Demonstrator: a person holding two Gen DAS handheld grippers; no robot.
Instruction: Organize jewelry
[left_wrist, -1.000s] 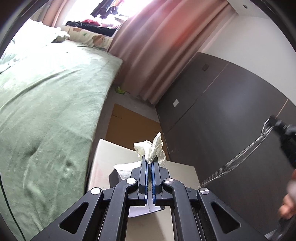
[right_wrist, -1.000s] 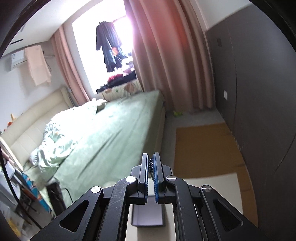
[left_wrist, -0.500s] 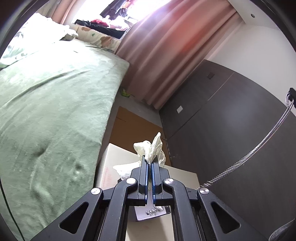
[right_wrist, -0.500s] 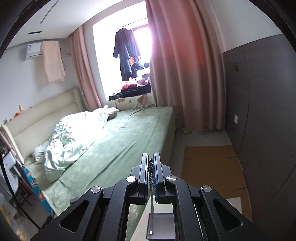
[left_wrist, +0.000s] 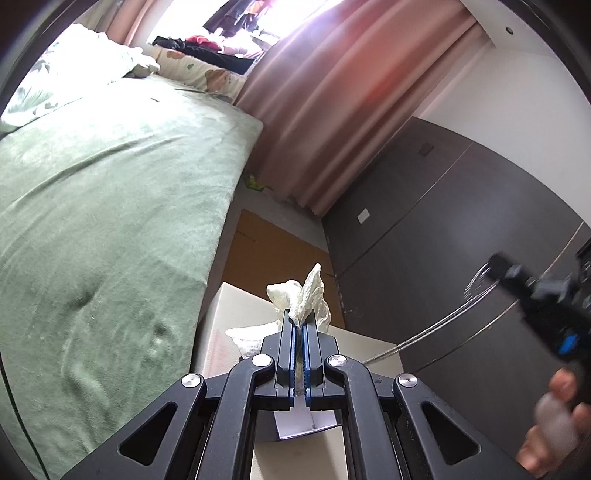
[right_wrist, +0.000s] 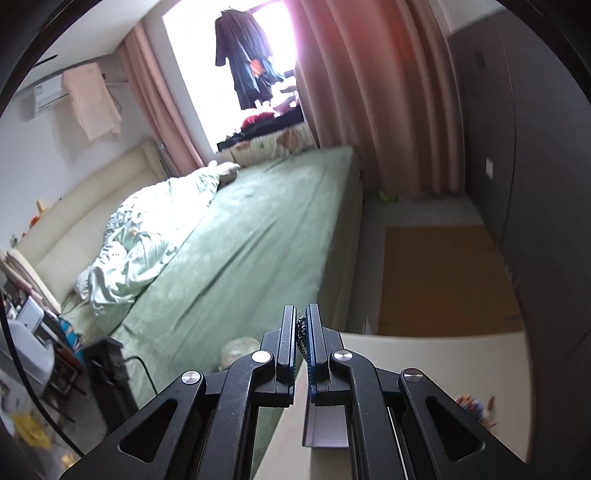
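My left gripper (left_wrist: 299, 320) is shut on a crumpled pale cloth (left_wrist: 300, 300) and holds it above a cream table (left_wrist: 236, 314). A dark jewelry box with a white lining (left_wrist: 306, 421) lies below its jaws. My right gripper (right_wrist: 302, 324) is shut on a silver rope chain (right_wrist: 301, 334). The same chain (left_wrist: 436, 330) hangs slanting across the left wrist view from the blurred right gripper (left_wrist: 532, 295). The dark box (right_wrist: 327, 428) also shows under the right jaws.
A green bed (left_wrist: 103, 206) lies to the left, with a rumpled quilt (right_wrist: 140, 240). Pink curtains (left_wrist: 332, 110) and a dark wardrobe wall (left_wrist: 461, 221) stand to the right. Brown cardboard (right_wrist: 439, 280) covers the floor. Small colourful items (right_wrist: 474, 404) lie on the table at right.
The right gripper dropped back into the left wrist view at right, the chain still in it. The right view tilted down and rolled. The left gripper still holds the cloth.
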